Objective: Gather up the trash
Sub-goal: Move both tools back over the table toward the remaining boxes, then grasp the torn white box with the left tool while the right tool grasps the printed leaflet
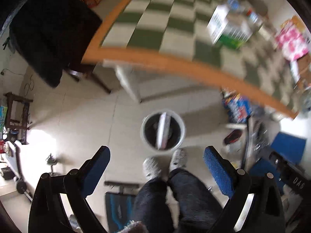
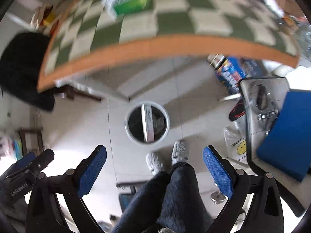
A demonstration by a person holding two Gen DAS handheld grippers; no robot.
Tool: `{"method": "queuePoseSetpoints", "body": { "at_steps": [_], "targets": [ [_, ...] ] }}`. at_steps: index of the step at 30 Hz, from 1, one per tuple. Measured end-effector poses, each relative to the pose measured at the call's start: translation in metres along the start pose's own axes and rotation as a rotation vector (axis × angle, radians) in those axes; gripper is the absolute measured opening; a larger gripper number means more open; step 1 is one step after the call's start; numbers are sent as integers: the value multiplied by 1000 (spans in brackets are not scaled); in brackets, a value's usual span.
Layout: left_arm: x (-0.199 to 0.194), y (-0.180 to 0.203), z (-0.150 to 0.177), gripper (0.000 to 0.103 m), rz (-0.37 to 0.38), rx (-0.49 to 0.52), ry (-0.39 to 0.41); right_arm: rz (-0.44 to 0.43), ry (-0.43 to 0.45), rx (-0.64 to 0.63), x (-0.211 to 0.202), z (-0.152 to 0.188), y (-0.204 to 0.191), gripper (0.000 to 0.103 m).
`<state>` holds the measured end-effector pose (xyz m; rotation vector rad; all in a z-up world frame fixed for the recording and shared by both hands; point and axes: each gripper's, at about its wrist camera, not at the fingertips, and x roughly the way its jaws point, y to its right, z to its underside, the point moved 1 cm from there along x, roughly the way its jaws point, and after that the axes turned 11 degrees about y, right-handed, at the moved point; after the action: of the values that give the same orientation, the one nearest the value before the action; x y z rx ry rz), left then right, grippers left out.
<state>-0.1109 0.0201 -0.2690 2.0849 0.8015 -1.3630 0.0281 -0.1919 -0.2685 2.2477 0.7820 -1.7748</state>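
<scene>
Inside, bin [image 2: 128, 125] contents blur beyond telling.

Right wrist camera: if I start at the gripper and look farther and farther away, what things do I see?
Right gripper → person's grey slippers → white trash bin on the floor → orange table edge → checkered tablecloth → green-and-white box.

A white bin [image 1: 162, 129] is standing on the floor.
It is sitting upright and open, with a long white piece [image 1: 162, 131] leaning across its dark inside and some crumpled gray trash [image 2: 158, 123] lying beside that.
</scene>
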Motion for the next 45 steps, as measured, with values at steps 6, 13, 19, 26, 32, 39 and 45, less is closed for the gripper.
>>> {"method": "queuePoseSetpoints", "body": {
  "at_steps": [6, 13, 19, 26, 32, 39, 45],
  "targets": [
    [0, 51, -88, 99, 112, -31, 22, 46, 89, 106, -45, -83, 56, 101],
    [60, 124, -181, 99, 83, -12, -28, 21, 62, 77, -20, -195, 103, 101],
    [138, 168, -219, 103, -3, 42, -169, 57, -10, -68, 43, -310, 133, 101],
    [185, 175, -228, 90, -60, -27, -250, 122, -63, -191, 96, -414, 156, 101],
    [183, 195, -241, 22, -48, -7, -194, 212, -96, -265, 139, -479, 176, 101],
    [181, 217, -255, 21, 20, -1, -207, 257, -171, -452, 206, -530, 182, 101],
    [167, 209, -260, 22, 41, -40, -191, 218, -172, -466, 213, -538, 178, 84]
  ]
}}
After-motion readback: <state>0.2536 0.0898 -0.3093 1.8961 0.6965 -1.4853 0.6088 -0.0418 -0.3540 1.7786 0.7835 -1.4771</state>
